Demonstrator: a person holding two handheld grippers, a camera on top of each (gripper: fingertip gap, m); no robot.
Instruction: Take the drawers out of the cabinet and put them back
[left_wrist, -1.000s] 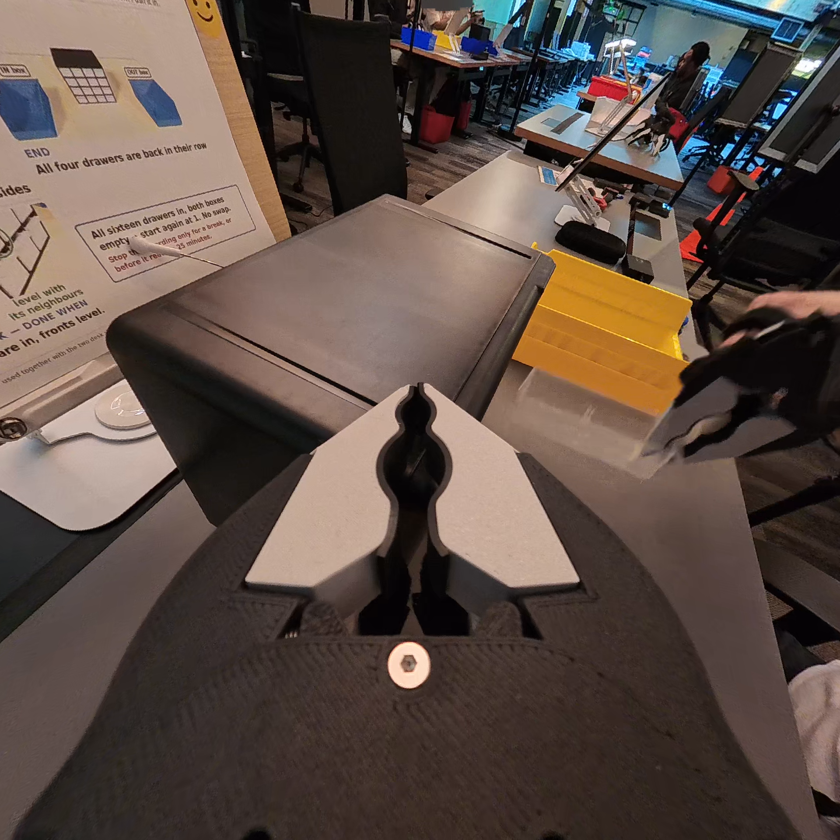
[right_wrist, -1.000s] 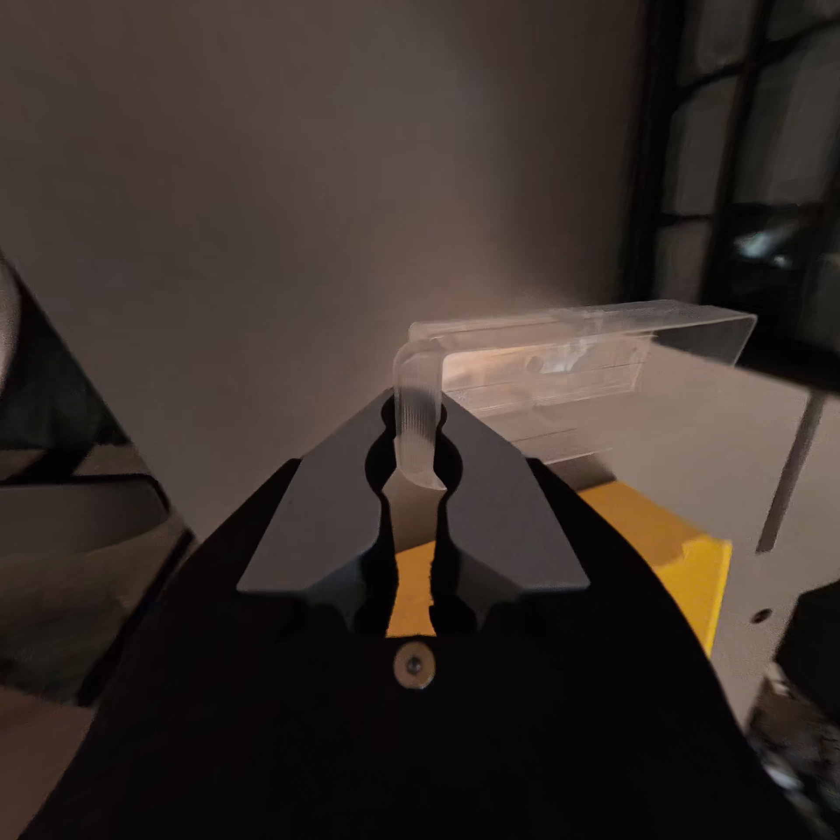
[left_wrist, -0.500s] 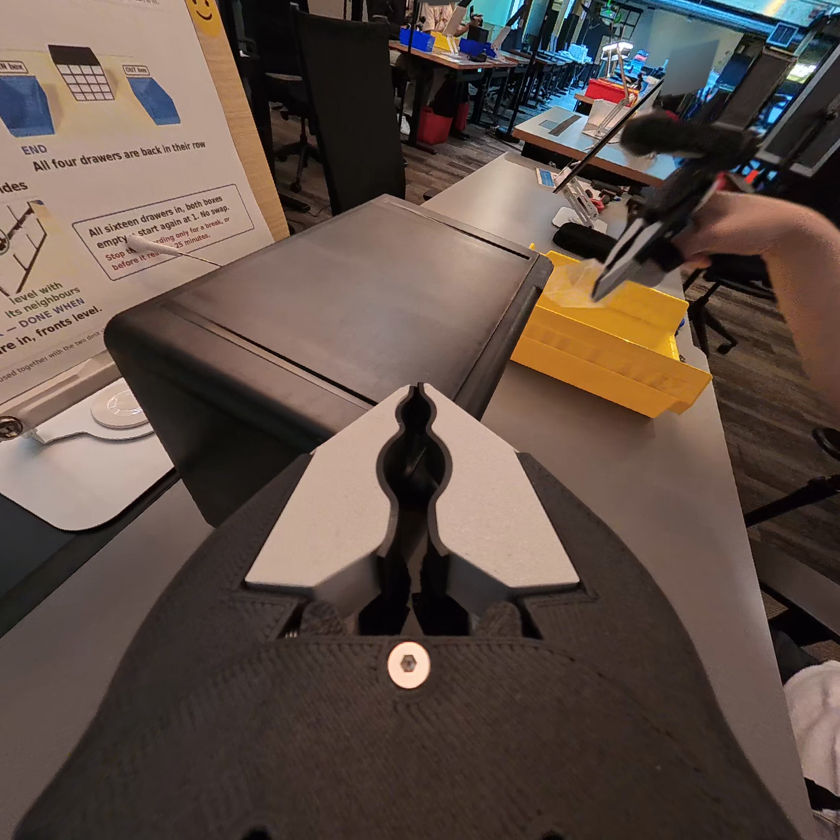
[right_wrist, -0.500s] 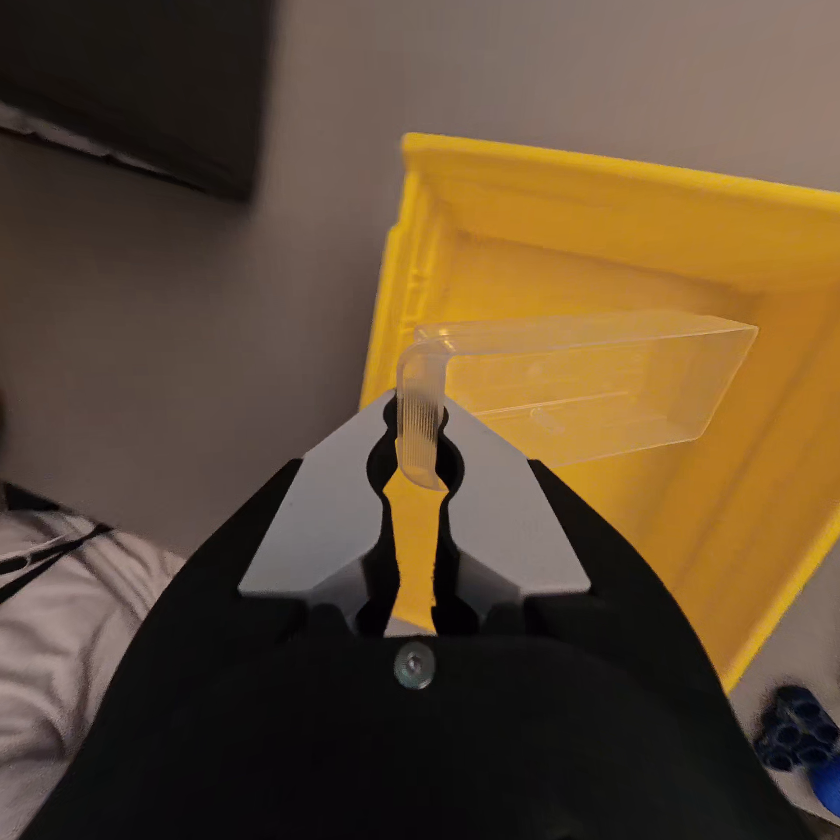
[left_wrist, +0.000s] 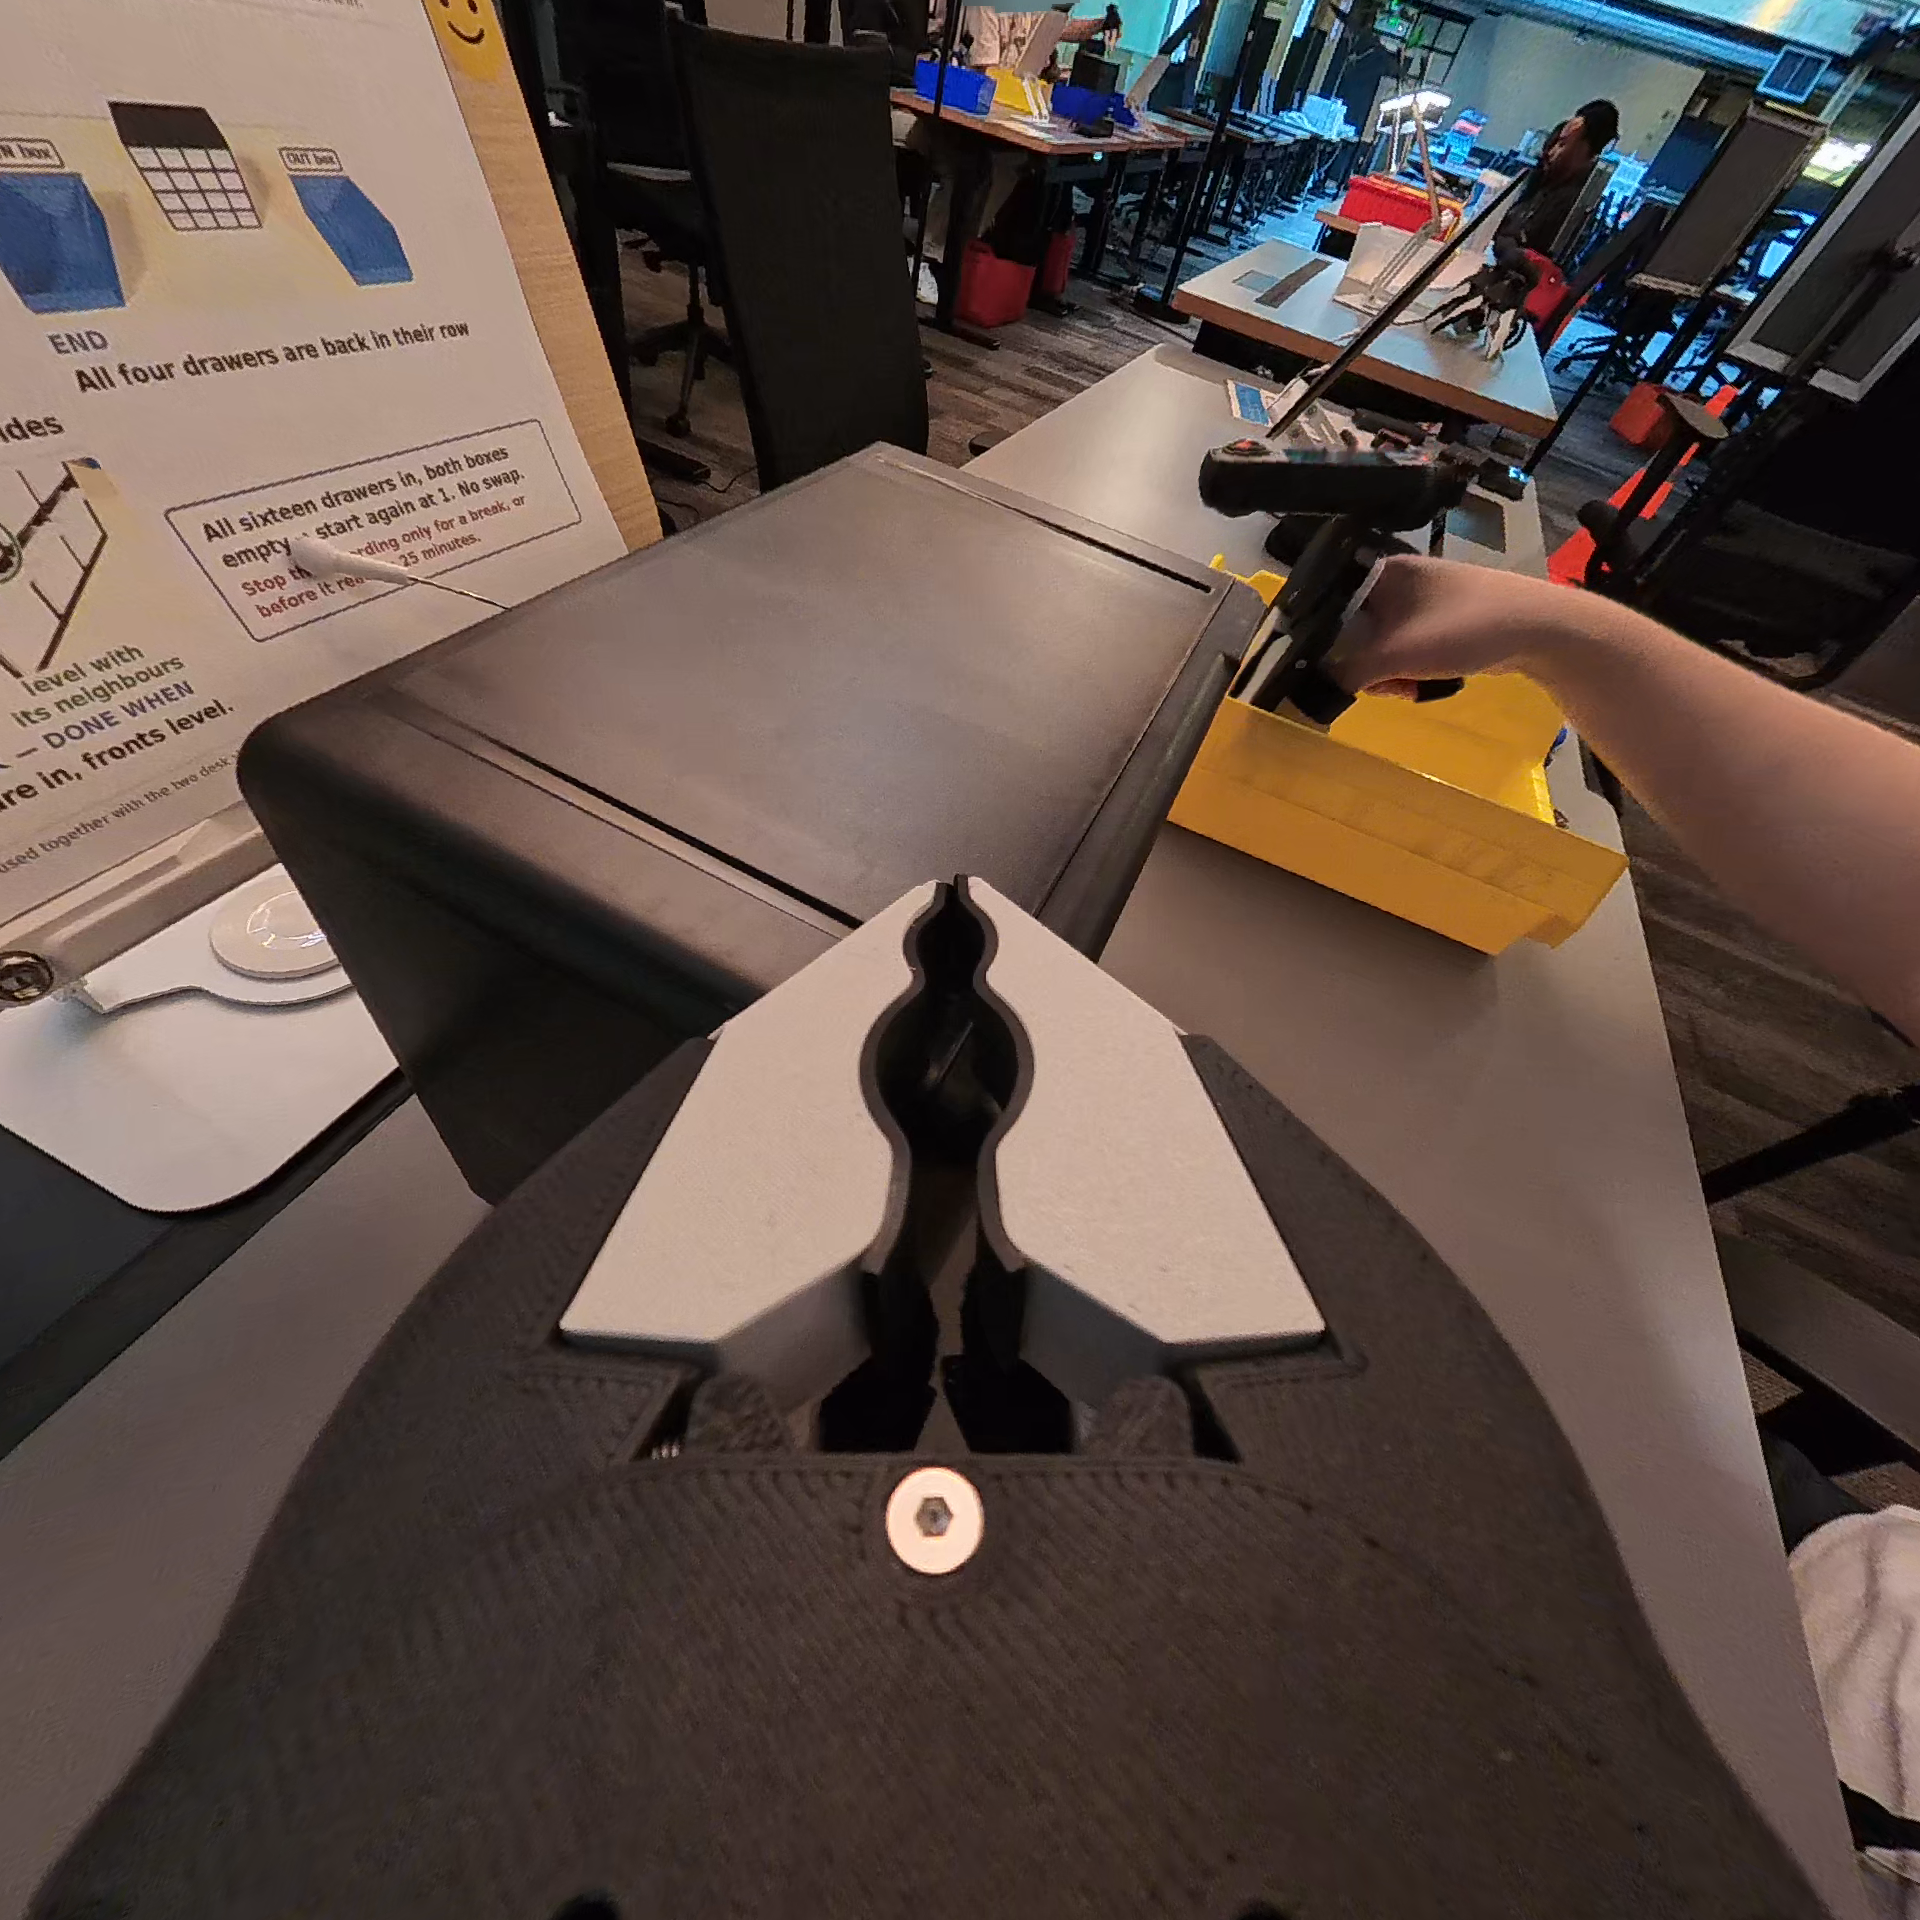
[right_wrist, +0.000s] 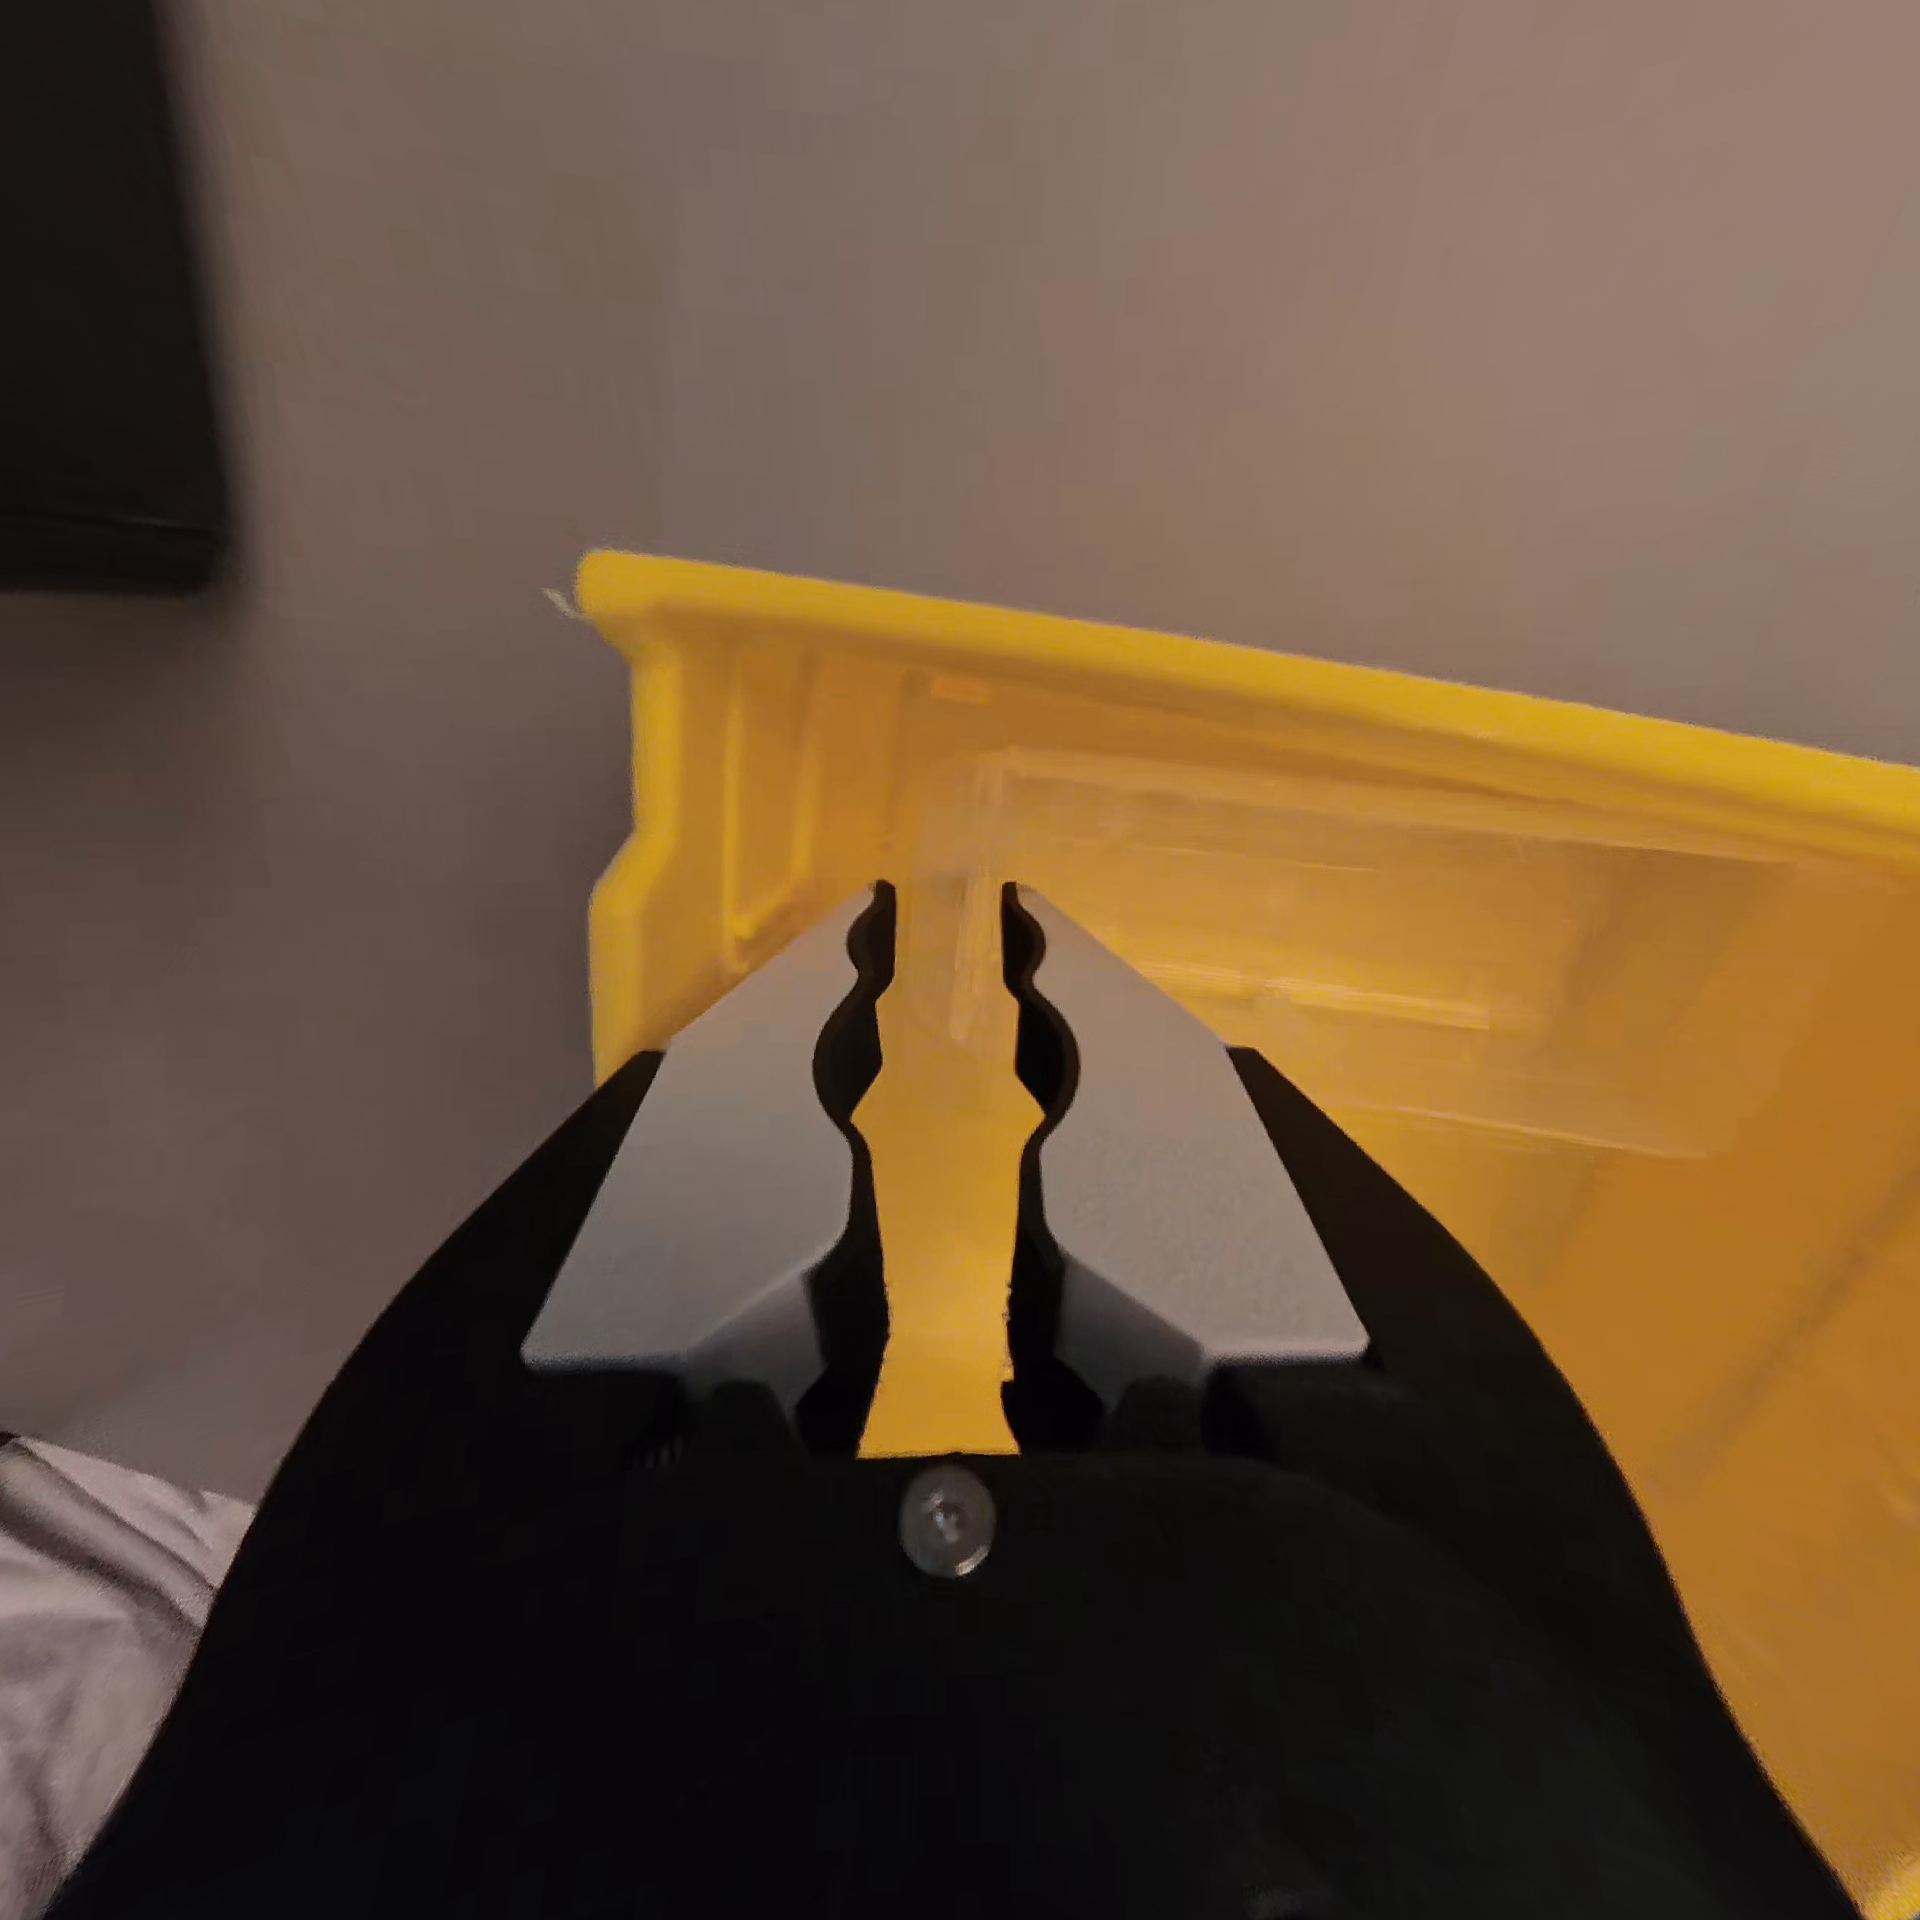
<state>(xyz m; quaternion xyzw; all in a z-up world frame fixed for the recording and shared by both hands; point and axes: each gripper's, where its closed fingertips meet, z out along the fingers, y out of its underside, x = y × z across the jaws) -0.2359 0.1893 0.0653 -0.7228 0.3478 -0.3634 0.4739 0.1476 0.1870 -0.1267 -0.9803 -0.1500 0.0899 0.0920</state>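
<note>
The black cabinet stands on the grey table, seen from above and behind; its drawers are hidden. My left gripper is shut and empty, just in front of the cabinet's near edge. My right gripper reaches into the yellow bin with its jaws slightly apart. A clear plastic drawer lies blurred inside the bin, its handle between the parted fingertips. In the left wrist view the right gripper dips into the yellow bin beside the cabinet's right side.
An instruction poster stands left of the cabinet, with a white pad on the table below it. A person's arm crosses from the right. The grey table runs along the right; desks and chairs stand beyond. Some 45 centimeters of space lies between my two pairs of fingers.
My right gripper carried the clear drawer over the yellow bin, lowered it inside, and its jaws have parted from the handle. My left gripper has not moved.
</note>
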